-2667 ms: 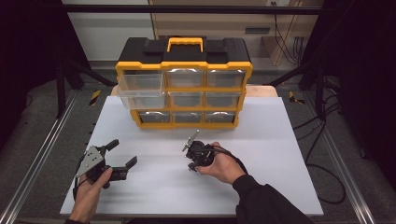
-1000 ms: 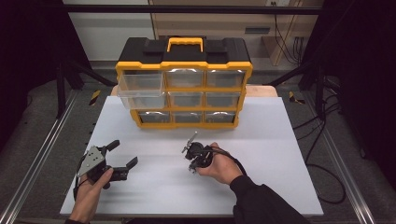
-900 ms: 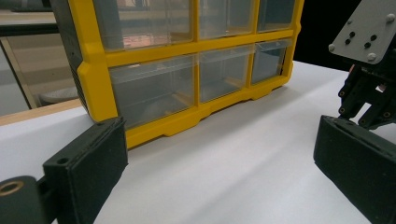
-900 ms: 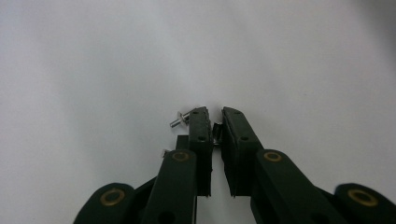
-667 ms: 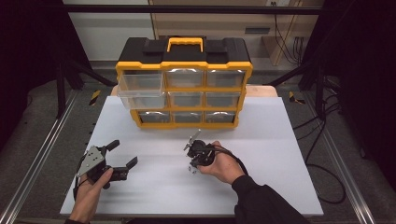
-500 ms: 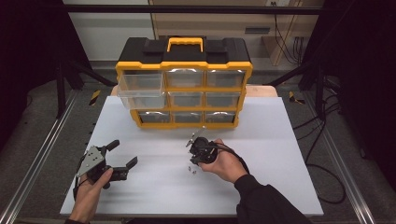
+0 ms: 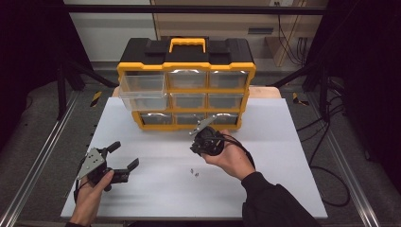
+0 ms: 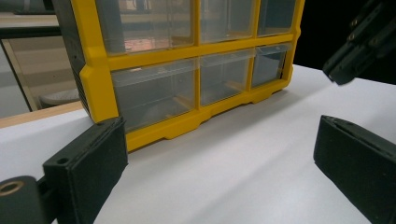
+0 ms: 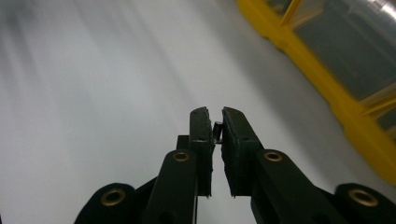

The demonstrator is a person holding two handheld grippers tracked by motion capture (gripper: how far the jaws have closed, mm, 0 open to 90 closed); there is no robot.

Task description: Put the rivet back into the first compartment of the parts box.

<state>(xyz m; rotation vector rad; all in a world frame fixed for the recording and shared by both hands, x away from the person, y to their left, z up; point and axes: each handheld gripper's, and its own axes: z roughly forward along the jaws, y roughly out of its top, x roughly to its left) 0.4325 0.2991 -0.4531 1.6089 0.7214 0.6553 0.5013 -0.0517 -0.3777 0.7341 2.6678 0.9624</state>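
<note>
Now the right gripper [image 7: 201, 142] pinches a tiny screw [image 9: 217, 129] between its nearly shut jaws, up off the white table [image 7: 283, 156]. Two more screws [image 7: 194, 171] lie at its 6 o'clock. The yellow drawer box [image 7: 187, 85] stands at 12 o'clock, top-left drawer [image 7: 143, 90] pulled out. The left gripper [image 7: 120, 158] rests wide and empty at 8 o'clock.

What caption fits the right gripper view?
Right hand-held gripper pinching a small dark part above the white table.
</note>
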